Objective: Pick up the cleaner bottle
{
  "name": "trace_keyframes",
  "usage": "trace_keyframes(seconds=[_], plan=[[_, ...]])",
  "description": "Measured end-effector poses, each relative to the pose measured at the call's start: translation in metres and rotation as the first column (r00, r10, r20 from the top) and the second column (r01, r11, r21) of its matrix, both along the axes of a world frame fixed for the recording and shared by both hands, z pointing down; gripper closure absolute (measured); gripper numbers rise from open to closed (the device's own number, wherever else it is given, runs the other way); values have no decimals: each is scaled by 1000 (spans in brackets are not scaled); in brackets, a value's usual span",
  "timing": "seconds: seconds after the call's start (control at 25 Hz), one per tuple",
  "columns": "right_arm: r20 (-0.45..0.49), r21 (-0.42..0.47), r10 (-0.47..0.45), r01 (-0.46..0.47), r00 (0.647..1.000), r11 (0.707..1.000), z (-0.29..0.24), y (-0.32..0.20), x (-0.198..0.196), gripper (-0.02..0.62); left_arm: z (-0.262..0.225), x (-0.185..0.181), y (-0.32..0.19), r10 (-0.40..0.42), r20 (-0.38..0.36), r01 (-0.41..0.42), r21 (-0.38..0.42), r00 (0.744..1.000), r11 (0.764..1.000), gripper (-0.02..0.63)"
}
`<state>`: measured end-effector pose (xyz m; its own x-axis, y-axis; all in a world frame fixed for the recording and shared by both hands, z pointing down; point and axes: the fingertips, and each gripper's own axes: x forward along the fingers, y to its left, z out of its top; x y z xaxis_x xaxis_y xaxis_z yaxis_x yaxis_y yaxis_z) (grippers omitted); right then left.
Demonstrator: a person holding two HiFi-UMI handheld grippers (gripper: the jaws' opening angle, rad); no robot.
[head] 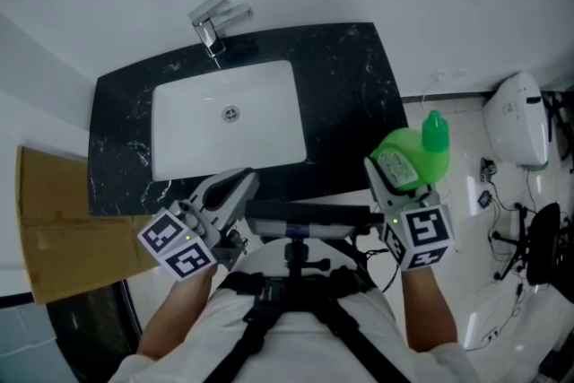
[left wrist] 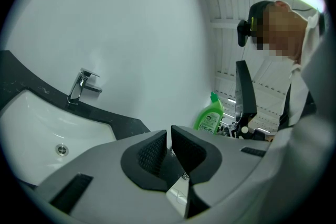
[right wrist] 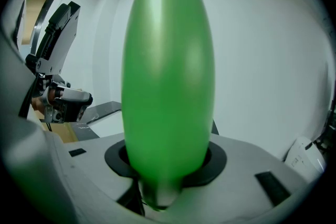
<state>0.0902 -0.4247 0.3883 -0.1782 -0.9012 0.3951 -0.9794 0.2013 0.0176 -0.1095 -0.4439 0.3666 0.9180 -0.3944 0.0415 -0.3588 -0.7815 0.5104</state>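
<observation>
The green cleaner bottle point(head: 414, 155) with its bent green nozzle hangs in the air to the right of the black counter point(head: 350, 94), off its edge. My right gripper point(head: 395, 179) is shut on the bottle's body. In the right gripper view the bottle point(right wrist: 168, 71) fills the middle and hides both jaws. My left gripper point(head: 235, 193) sits at the counter's front edge with its jaws closed together and nothing between them. The left gripper view shows its pads point(left wrist: 152, 155) touching, and the bottle point(left wrist: 209, 116) far off to the right.
A white basin point(head: 224, 117) is set in the black counter, with a chrome tap point(head: 211, 24) behind it. Brown cardboard point(head: 63, 233) lies at the left. A white appliance point(head: 518, 119) and cables lie on the floor at the right.
</observation>
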Motion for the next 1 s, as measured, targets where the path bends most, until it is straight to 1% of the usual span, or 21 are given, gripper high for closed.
trace_keyframes(seconds=[0.24,0.4,0.6,0.68,1.0], plan=[[-5,0,12,-12,1000,1000,-1,4,3,419,-5,-2,-2,-20,12,19,33,1000,999,584],[-1,24,2,-2,1000,1000,-1,5,1,419,-7,-5,-3,-31,12,31,44,999,999,584],[-11,-37,-4,4,1000,999,5,11,-3,419,-8,-9,-1,-43,10,42,45,999,998,584],[-15,-49,-8,7,1000,999,6,12,-5,419,-9,-12,0,-48,12,47,45,999,998,584],[2,-15,-18,18,1000,1000,11,11,-12,419,-10,-27,2,-94,22,93,57,995,994,584]])
